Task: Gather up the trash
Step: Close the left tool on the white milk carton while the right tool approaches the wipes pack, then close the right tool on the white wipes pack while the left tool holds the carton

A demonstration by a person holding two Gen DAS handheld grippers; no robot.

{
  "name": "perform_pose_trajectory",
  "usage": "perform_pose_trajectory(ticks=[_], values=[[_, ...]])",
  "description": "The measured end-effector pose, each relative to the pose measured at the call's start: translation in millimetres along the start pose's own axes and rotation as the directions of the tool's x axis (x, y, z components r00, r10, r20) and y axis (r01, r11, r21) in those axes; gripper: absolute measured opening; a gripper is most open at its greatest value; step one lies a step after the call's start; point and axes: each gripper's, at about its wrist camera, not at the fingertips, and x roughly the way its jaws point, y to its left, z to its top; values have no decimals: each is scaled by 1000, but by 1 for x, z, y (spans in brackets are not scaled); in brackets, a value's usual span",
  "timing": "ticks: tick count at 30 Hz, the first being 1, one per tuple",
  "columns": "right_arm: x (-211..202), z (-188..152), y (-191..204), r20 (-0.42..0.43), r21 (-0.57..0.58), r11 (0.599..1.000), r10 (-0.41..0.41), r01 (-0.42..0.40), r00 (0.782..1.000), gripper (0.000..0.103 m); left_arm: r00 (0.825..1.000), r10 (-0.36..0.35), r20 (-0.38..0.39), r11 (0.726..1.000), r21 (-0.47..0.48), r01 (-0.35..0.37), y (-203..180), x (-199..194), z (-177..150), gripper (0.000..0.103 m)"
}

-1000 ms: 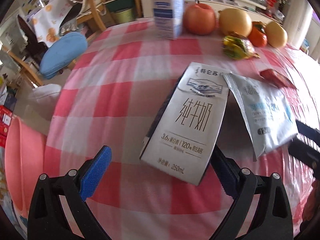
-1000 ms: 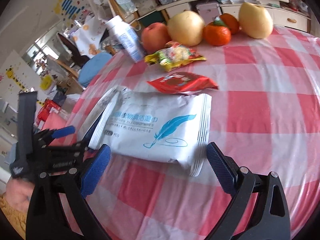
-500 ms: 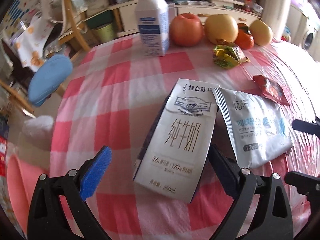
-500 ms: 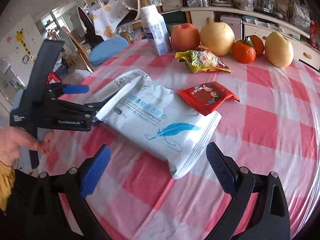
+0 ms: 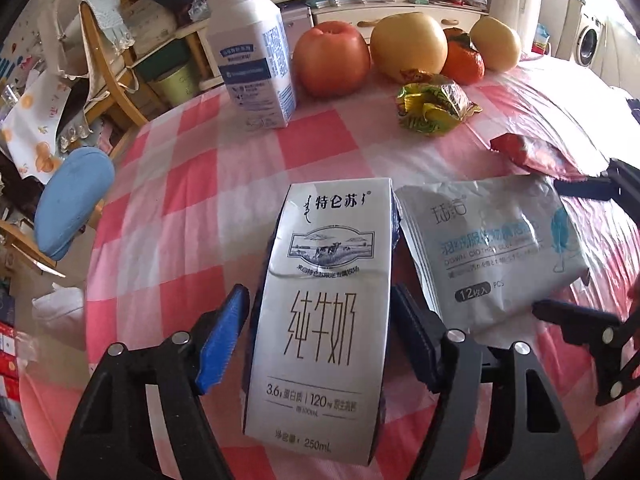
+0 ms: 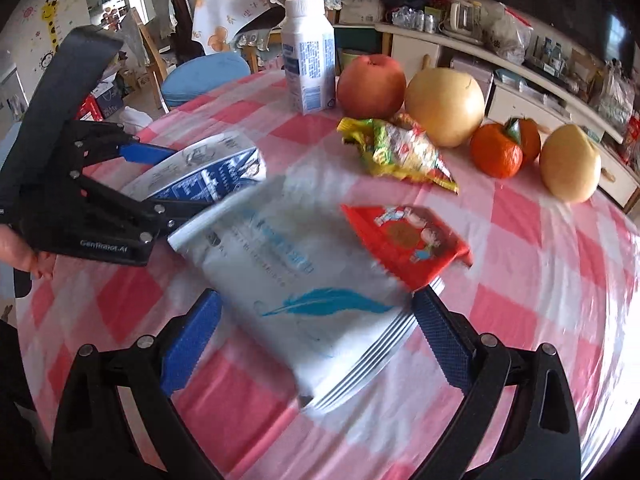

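A flattened white milk carton [image 5: 324,312] lies on the checked tablecloth between the jaws of my left gripper [image 5: 318,332], which stand open with small gaps on each side. The carton also shows in the right wrist view [image 6: 200,176]. A white wipes packet [image 5: 492,248] lies right of it. My right gripper [image 6: 316,340] is open around the packet [image 6: 304,280], near its front end. A red wrapper [image 6: 404,240] lies on the packet's far corner. A yellow-green wrapper [image 6: 396,152] lies further back.
A white bottle [image 5: 252,52] stands at the table's far side beside an apple [image 5: 332,60], two pears and a tangerine [image 5: 464,60]. A blue-cushioned chair [image 5: 68,208] stands off the table's left edge.
Both grippers have moved forward. The left jaws have narrowed and now flank the milk carton; the right gripper has come around the wipes packet.
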Motion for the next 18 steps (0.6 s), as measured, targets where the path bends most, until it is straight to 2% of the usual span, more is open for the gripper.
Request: perform_pose_trajectory(ticks=[3,10,14,18], values=[[5,7,-1,3,-2,1000,12,-12,1000,99,1000,-22,-3,1000,-23,22,2,1,-2,68],[14,19,3,-4,-71,997,20,-20,1000,99,997,-68,-26,987,-148,64,14,-3,-4,65],[13,17,3,-40,-46,994,96,-97,995,99,999,-43,-8,984,-175,41,19,-17,-7,65],[8,9,30,-70,-86,976,196,-202,978,99,1000,0,11,977,-214,2,29,-33,-12,65]])
